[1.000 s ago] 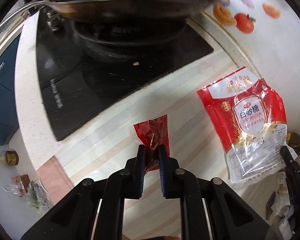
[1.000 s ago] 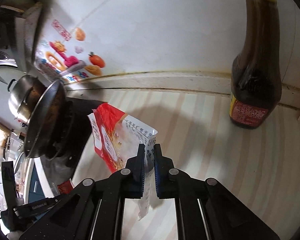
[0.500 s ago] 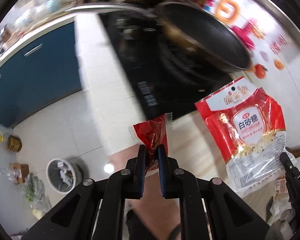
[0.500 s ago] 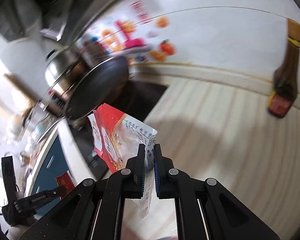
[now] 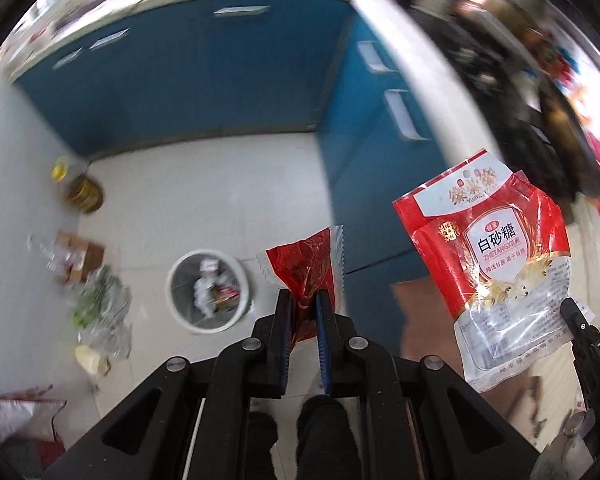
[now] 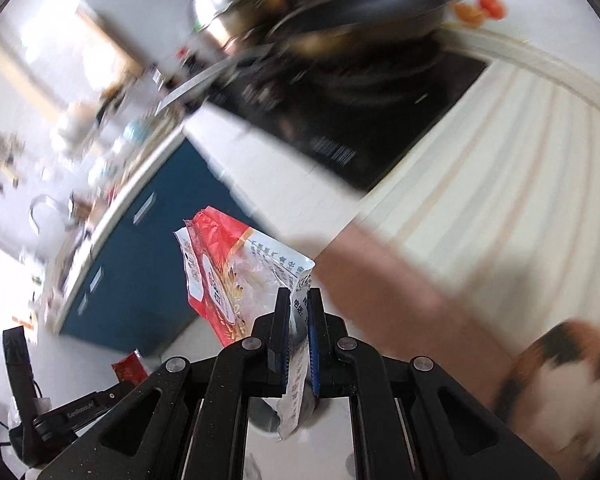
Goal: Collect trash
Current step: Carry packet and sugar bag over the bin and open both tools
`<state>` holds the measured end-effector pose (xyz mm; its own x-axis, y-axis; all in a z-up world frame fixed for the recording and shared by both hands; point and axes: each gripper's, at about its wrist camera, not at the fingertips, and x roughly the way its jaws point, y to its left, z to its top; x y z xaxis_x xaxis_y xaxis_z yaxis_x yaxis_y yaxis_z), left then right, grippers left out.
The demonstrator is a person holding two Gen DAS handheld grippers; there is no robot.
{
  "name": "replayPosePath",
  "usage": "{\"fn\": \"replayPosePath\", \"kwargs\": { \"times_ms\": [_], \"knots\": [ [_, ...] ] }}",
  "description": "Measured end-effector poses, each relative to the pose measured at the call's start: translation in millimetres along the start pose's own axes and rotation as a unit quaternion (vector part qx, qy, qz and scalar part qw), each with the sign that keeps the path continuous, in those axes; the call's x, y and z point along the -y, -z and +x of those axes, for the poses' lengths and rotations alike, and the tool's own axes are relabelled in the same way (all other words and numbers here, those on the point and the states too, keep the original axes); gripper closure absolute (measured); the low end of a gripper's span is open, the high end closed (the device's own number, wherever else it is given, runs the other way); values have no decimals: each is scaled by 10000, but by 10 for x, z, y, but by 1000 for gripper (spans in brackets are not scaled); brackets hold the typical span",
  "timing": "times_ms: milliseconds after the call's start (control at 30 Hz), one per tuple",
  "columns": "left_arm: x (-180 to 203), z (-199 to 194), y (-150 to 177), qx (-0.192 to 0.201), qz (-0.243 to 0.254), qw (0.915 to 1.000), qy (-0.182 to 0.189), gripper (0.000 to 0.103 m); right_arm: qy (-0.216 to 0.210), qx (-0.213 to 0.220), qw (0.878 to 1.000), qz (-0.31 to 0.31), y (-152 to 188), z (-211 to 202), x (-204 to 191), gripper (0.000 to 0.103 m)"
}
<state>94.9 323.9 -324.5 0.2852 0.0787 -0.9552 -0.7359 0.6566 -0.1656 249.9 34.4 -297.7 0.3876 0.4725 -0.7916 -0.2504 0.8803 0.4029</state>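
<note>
My left gripper (image 5: 303, 300) is shut on a small red wrapper (image 5: 306, 268) and holds it in the air above the floor. A round white trash bin (image 5: 208, 292) with rubbish inside stands on the floor just left of it. My right gripper (image 6: 299, 298) is shut on the edge of a red and clear sugar bag (image 6: 228, 276), which hangs in the air; the bag also shows in the left wrist view (image 5: 496, 256). The red wrapper also shows low in the right wrist view (image 6: 130, 368).
Blue cabinets (image 5: 220, 68) stand under a white counter edge (image 6: 260, 168). A black stove (image 6: 360, 120) with a pan (image 6: 364, 12) is on the counter. Bags and boxes (image 5: 80, 272) lie on the floor left of the bin. A calico cat (image 6: 556, 384) is at lower right.
Both grippers have swung away from the counter with their trash still held. The left wrist view now faces the floor and the trash bin, which appears larger.
</note>
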Motion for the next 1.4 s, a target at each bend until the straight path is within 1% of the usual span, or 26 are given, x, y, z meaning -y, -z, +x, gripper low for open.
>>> {"fn": "replayPosePath", "kwargs": {
  "times_ms": [67, 133, 200, 300, 333, 367, 467, 500, 567, 600, 633, 767, 800, 833, 867, 900, 1000, 1067, 1100, 1167, 1200, 1233, 1267, 1300, 1367, 1400],
  "knots": [
    [-367, 166, 62, -113, -246, 9996, -82, 94, -17, -238, 9996, -159, 287, 297, -252, 95],
    [-735, 407, 136, -294, -568, 9979, -115, 94, 15, -444, 9985, -313, 531, 574, -441, 95],
    [-1063, 707, 229, -475, -879, 9949, -169, 94, 64, -734, 9962, -455, 810, 951, -598, 95],
    [-1529, 1270, 395, -717, -1234, 9893, -306, 94, 160, -1159, 9908, -687, 1275, 1596, -743, 95],
    [-1653, 1403, 438, -778, -1318, 9877, -321, 94, 179, -1255, 9892, -736, 1388, 1757, -764, 95],
    [-1811, 1663, 496, -867, -1468, 9847, -355, 94, 200, -1379, 9870, -794, 1519, 1972, -780, 95],
    [-2175, 2261, 626, -1036, -1740, 9782, -469, 94, 296, -1731, 9789, -1044, 1986, 2736, -809, 95],
    [-2315, 2561, 687, -1124, -1876, 9744, -520, 94, 317, -1819, 9768, -1086, 2110, 2951, -807, 95],
    [-2497, 2931, 764, -1242, -2039, 9696, -529, 94, 411, -2007, 9713, -1209, 2410, 3458, -792, 95],
    [-2609, 3206, 818, -1319, -2134, 9665, -543, 94, 447, -2094, 9688, -1251, 2553, 3697, -784, 95],
    [-2680, 3386, 851, -1374, -2172, 9648, -566, 94, 474, -2150, 9670, -1286, 2662, 3851, -764, 95],
    [-2892, 4039, 943, -1535, -2232, 9605, -632, 94, 606, -2347, 9578, -1542, 3135, 4640, -787, 95],
    [-2921, 4142, 955, -1562, -2246, 9598, -625, 94, 625, -2383, 9557, -1608, 3230, 4793, -787, 95],
    [-2957, 4255, 964, -1595, -2259, 9589, -637, 93, 638, -2437, 9532, -1669, 3234, 4943, -849, 95],
    [-2983, 4356, 966, -1636, -2250, 9583, -651, 93, 672, -2523, 9494, -1746, 3345, 5093, -869, 95],
    [-3020, 4465, 973, -1678, -2254, 9577, -624, 90, 701, -2584, 9467, -1792, 3399, 5210, -909, 95],
    [-3100, 4625, 1009, -1785, -2434, 9525, -403, 87, 796, -2823, 9369, -1903, 3524, 5429, -950, 94],
    [-3157, 4651, 1027, -1821, -2527, 9494, -404, 87, 823, -3018, 9293, -1965, 3608, 5524, -990, 94],
    [-3174, 4632, 1029, -1812, -2514, 9497, -441, 85, 803, -3073, 9268, -2004, 3634, 5542, -1010, 90],
    [-3180, 4593, 1024, -1804, -2484, 9502, -542, 68, 737, -3166, 9230, -2057, 3636, 5519, -1046, 87],
    [-3203, 4552, 1028, -1790, -2485, 9498, -647, 40, 681, -3223, 9208, -2089, 3640, 5512, -1070, 74],
    [-3220, 4494, 1029, -1728, -2462, 9506, -765, 17, 635, -3262, 9183, -2152, 3638, 5496, -1096, 54],
    [-3221, 4439, 1021, -1671, -2424, 9518, -860, 14, 624, -3251, 9165, -2245, 3625, 5462, -1123, 47],
    [-3230, 4365, 1017, -1585, -2364, 9535, -994, 14, 618, -3198, 9150, -2382, 3590, 5394, -1141, 40],
    [-3249, 4240, 1017, -1459, -2270, 9562, -1135, 13, 666, -3046, 9100, -2733, 3552, 5287, -1218, 36],
    [-3240, 4160, 1023, -1396, -2211, 9576, -1214, 12, 664, -2976, 9075, -2890, 3527, 5198, -1256, 30]
  ]
}}
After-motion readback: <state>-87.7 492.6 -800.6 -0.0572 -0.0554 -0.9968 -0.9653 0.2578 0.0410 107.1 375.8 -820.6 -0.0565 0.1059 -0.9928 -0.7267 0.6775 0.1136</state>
